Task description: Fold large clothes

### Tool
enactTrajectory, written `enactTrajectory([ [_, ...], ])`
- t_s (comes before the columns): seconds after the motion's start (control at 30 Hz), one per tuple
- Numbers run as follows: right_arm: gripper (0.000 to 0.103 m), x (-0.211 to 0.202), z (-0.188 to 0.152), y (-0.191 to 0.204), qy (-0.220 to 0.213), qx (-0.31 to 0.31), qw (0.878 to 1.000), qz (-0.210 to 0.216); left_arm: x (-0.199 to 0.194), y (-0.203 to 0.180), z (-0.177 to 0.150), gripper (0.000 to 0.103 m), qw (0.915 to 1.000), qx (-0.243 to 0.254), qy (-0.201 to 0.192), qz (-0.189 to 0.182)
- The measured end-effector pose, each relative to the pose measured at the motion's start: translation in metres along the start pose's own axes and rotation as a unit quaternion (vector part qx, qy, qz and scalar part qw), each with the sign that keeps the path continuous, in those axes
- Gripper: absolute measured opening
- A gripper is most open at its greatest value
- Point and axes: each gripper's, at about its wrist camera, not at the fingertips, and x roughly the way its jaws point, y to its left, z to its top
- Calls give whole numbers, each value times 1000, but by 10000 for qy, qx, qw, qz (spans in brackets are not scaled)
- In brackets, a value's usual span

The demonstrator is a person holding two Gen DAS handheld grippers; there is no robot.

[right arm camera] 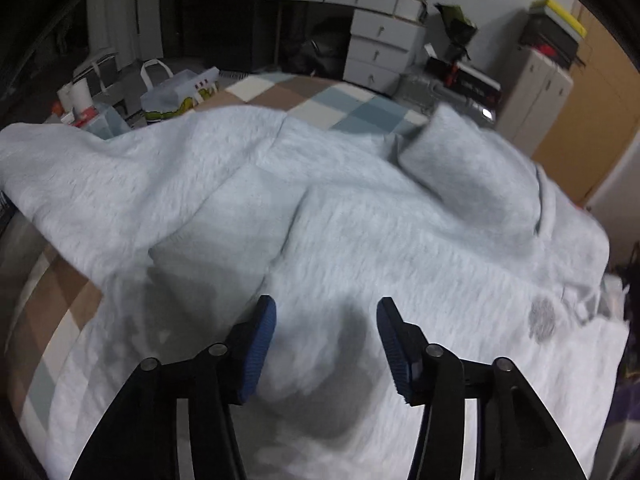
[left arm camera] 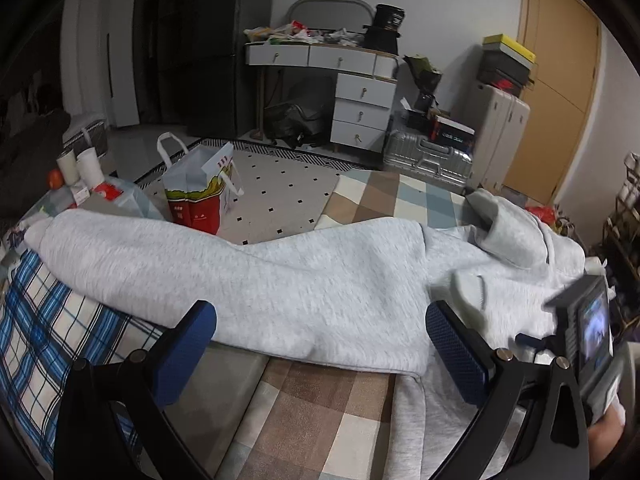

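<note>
A light grey hoodie (left arm camera: pixel 304 280) lies spread on a checked bed cover (left arm camera: pixel 320 412). Its sleeve (left arm camera: pixel 120 256) stretches out to the left and its hood (left arm camera: pixel 516 236) lies at the right. My left gripper (left arm camera: pixel 320 344) is open and empty, its blue pads just in front of the sleeve's near edge. In the right wrist view the hoodie's body (right arm camera: pixel 360 232) fills the frame with the hood (right arm camera: pixel 472 176) at the upper right. My right gripper (right arm camera: pixel 326 336) is open and empty, hovering just above the body fabric. The right gripper's body shows in the left wrist view (left arm camera: pixel 588 332).
A blue plaid cloth (left arm camera: pixel 52 332) lies at the left. A red and white paper bag (left arm camera: pixel 200 192) stands on the floor rug beyond the bed. A white desk with drawers (left arm camera: pixel 352 92), suitcases (left arm camera: pixel 432 156) and a wooden door (left arm camera: pixel 560 80) are behind.
</note>
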Motion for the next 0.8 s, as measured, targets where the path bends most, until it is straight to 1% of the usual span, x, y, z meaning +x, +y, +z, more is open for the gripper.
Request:
enactTrajectory([
  [0.03,57,0,-6,0,-163,70,9998,19,-1,0,0,102,10000,2,-11,22],
  [0.07,57,-2,-10,-1,-202,175,9996,1,-1,-1,-2,102,10000,12,-48,52],
  [0.1,57,-2,-14,-4,43,394,9992,16,-2,0,-2,102,9999,35,-78,63],
  [0.13,58,-11,-21,-12,32,759,9970,179,-3,0,-3,102,9999,73,-104,79],
  [0.17,58,-25,-29,-18,-174,1131,9920,536,-3,0,-4,102,9998,130,-123,96],
  [0.2,57,-44,-41,-23,-486,1444,9833,998,-2,-1,-5,102,9997,178,-136,115],
  [0.23,57,-65,-55,-28,-773,1697,9737,1311,-2,2,-6,102,9996,199,-137,116],
  [0.27,57,-82,-64,-30,-993,1833,9671,1457,-2,3,-6,102,9996,203,-131,114],
  [0.3,57,-108,-76,-34,-1382,1939,9583,1582,-2,7,-6,102,9997,191,-124,108],
  [0.33,61,-128,-82,-37,-1703,1985,9519,1598,-2,10,-6,102,9997,157,-118,109],
  [0.37,69,-149,-90,-36,-2068,2003,9449,1556,-2,12,-6,102,9998,138,-115,116],
  [0.4,74,-175,-104,-35,-2549,1978,9355,1442,-3,14,-7,102,9998,130,-125,109],
  [0.43,86,-196,-118,-33,-2990,1946,9255,1272,-5,17,-6,102,9998,103,-153,98],
  [0.47,96,-208,-122,-32,-3280,1890,9191,1092,-9,22,-6,102,9997,26,-225,103],
  [0.5,100,-221,-130,-25,-3605,1713,9142,707,-14,26,-7,102,9995,-63,-310,99],
  [0.53,103,-231,-138,-15,-3861,1482,9103,155,-19,33,-7,102,9991,-180,-367,62],
  [0.57,103,-233,-142,-5,-4031,1310,9054,-240,-24,41,-8,102,9986,-333,-404,-23],
  [0.6,103,-231,-153,8,-4199,1064,8993,-599,-26,47,-9,102,9981,-447,-413,-87],
  [0.63,103,-228,-160,13,-4253,925,8973,-737,-29,55,-8,102,9975,-585,-398,-90],
  [0.67,103,-223,-166,16,-4237,805,8990,-761,-32,62,-4,102,9971,-674,-362,-50],
  [0.73,103,-209,-166,21,-3966,507,9140,-689,-43,80,5,102,9962,-791,-348,114],
  [0.77,103,-207,-163,21,-3886,458,9170,-774,-49,88,9,102,9952,-899,-363,132],
  [0.8,103,-208,-164,24,-3889,427,9163,-852,-55,99,12,102,9939,-1031,-367,122],
])
